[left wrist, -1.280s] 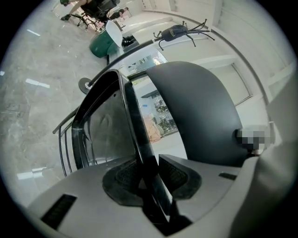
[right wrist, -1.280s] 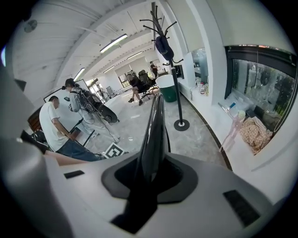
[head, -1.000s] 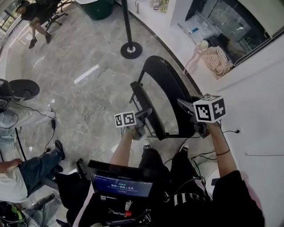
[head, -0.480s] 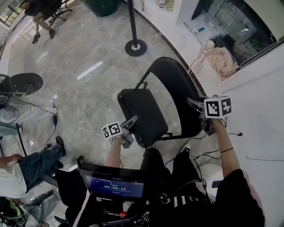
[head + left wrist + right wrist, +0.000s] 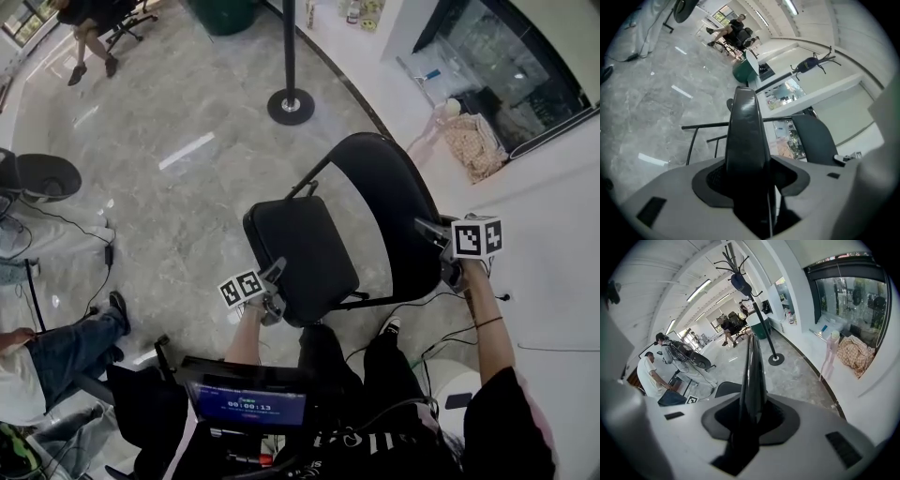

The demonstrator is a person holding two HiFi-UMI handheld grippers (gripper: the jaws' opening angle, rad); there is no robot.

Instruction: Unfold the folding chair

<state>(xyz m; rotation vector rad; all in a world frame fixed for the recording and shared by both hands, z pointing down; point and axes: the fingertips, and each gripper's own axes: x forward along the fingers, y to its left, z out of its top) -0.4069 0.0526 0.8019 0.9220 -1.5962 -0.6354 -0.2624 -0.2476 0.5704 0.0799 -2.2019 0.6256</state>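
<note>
Left gripper (image 5: 277, 286) straddles the seat's (image 5: 300, 253) near-left edge. Its jaws have just been closing a little, yet they sit loose round it (a sliver of light shows on one side). The chair (image 5: 375, 202) stands opened on the marble floor (image 5: 169, 216), with the seat lying flat. Right gripper (image 5: 437, 251) is clamped on the back's (image 5: 752, 376) right edge.

The head view is looking steeply down onto the whole folding chair (image 5: 328, 234). The left gripper view is peering close along its seat (image 5: 746, 140), the right along its backrest (image 5: 752, 376); all three are catching the seated person (image 5: 733, 29) far off.
</note>
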